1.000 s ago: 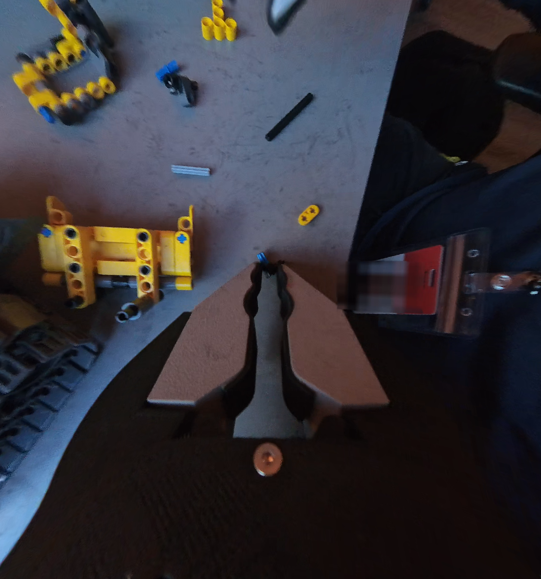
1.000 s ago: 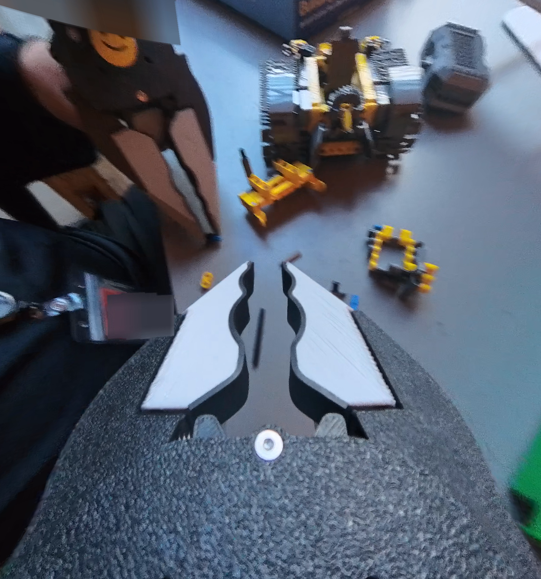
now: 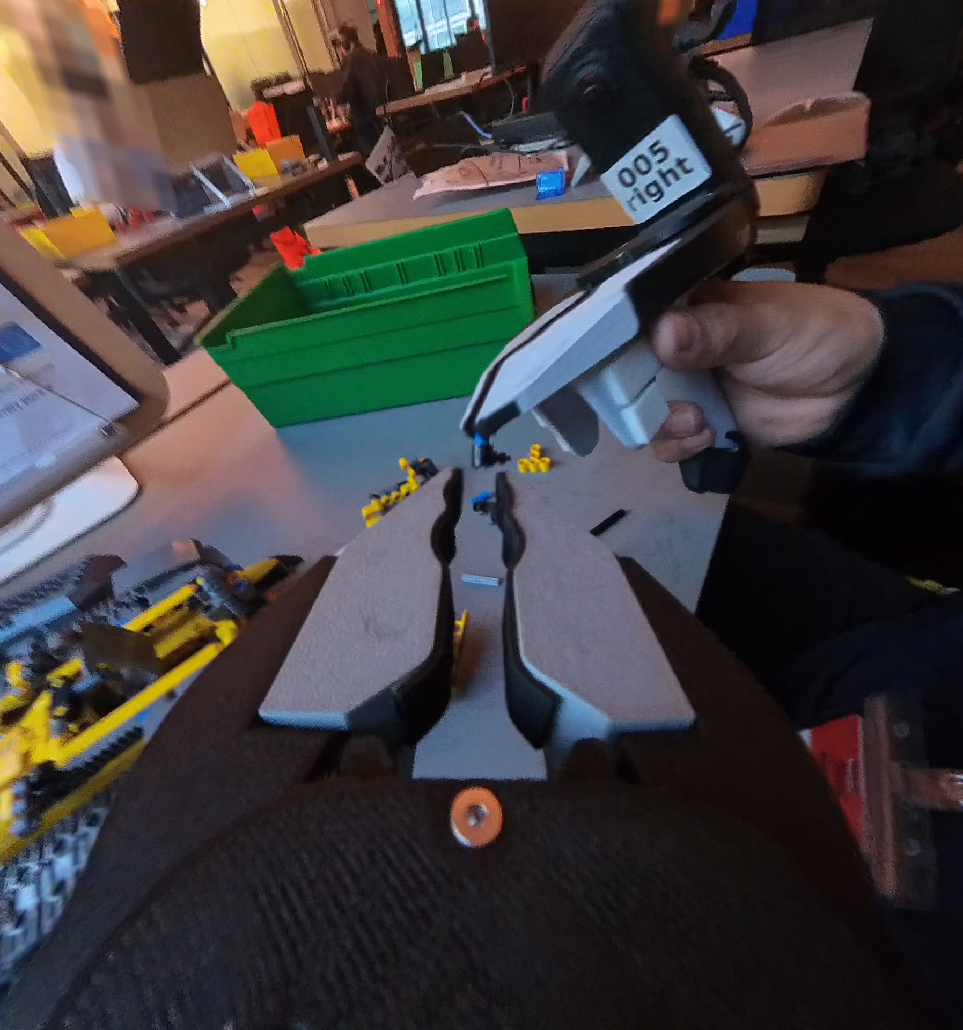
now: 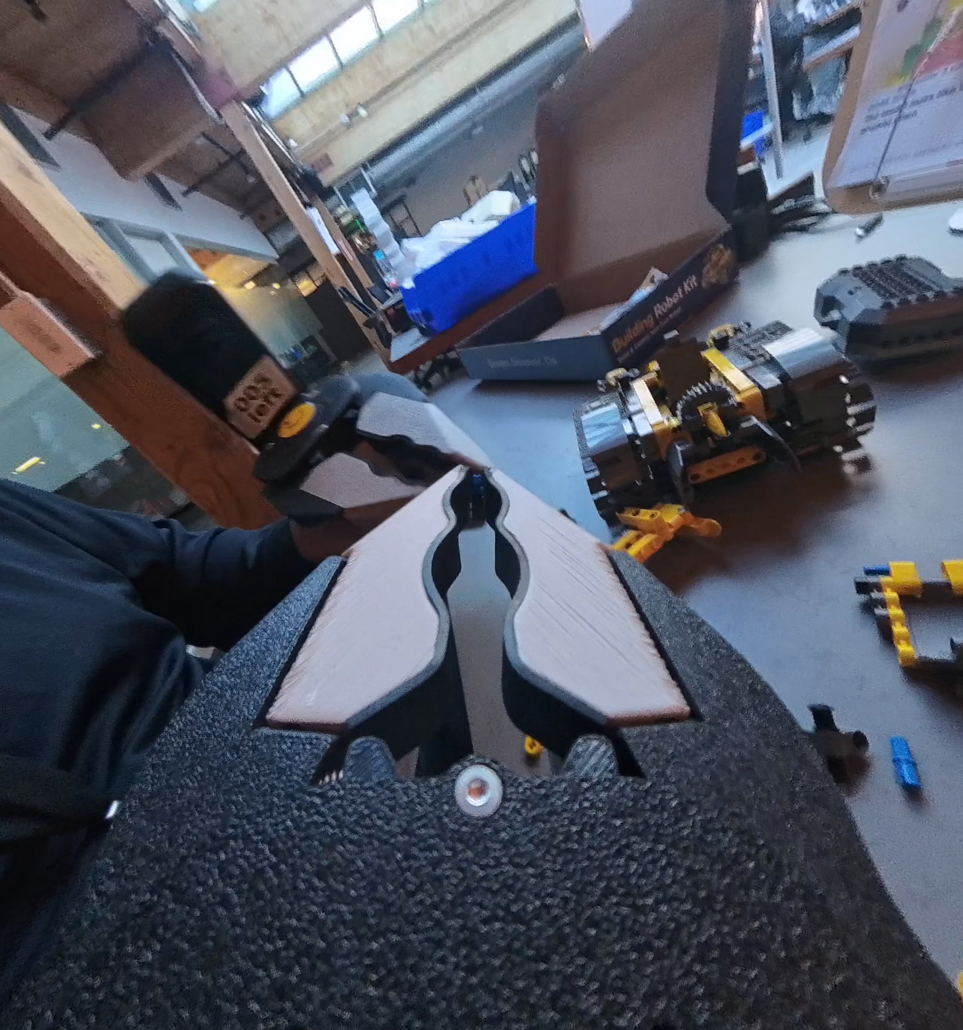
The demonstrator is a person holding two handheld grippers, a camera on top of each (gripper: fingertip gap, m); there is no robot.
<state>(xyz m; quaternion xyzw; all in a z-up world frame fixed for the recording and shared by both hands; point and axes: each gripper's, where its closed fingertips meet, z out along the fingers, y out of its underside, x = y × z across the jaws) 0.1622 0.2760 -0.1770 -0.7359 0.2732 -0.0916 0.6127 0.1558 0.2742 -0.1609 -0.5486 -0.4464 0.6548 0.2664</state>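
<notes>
Right wrist view is showing the right gripper (image 4: 476,490) pinching a small blue-tipped pin (image 4: 475,486) mid-frame; left gripper (image 3: 478,490) is gaping, green bin (image 3: 378,356) contents hidden.

Both tongs have pale, flat, wavy-edged fingers (image 3: 373,618) on black textured bodies, each with one round screw (image 4: 478,790). The right tongs (image 3: 476,432) have a grey pistol handle and a white label; the person wears dark sleeves (image 4: 77,585).

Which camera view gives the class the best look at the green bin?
The left wrist view: the green bin stands whole on the grey table, beyond the left gripper, with its open top and ribbed walls in plain sight. The right wrist view does not show it.
</notes>
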